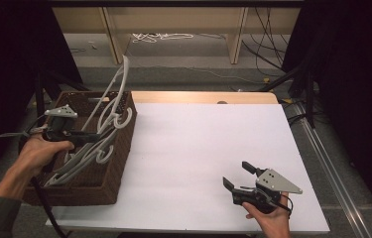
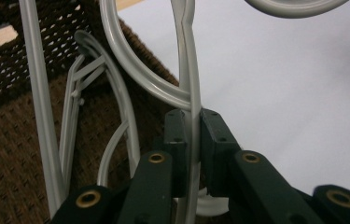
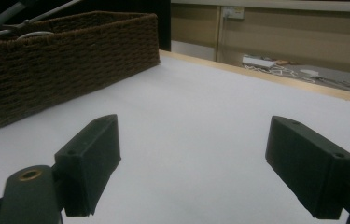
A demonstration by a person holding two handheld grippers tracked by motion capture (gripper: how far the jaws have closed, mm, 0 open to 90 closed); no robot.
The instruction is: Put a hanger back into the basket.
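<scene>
From above, a person's left gripper (image 1: 85, 137) reaches over a brown woven basket (image 1: 119, 168) at the left edge of the white table (image 1: 198, 148), clamped on one of several pale grey plastic hangers (image 1: 105, 116) heaped inside. The gripped hanger juts up out of the basket toward the far side, a tilt that suggests it is being worked free of the tangle. The right gripper (image 1: 240, 174) rests low near the table's front edge, well apart from the basket, apparently waiting its turn.

Along the left gripper (image 2: 190, 135), the two black jaws stand pressed together on a thin hanger bar (image 2: 189, 84) that runs upright between them, just where a curved hook joins it; other hangers (image 2: 77, 107) lie below on the basket floor (image 2: 14, 158).

Along the right gripper (image 3: 191, 163), the jaws stand spread wide with nothing between them, aimed across bare table at the basket's side wall (image 3: 70, 60), ready to take whatever comes over.
</scene>
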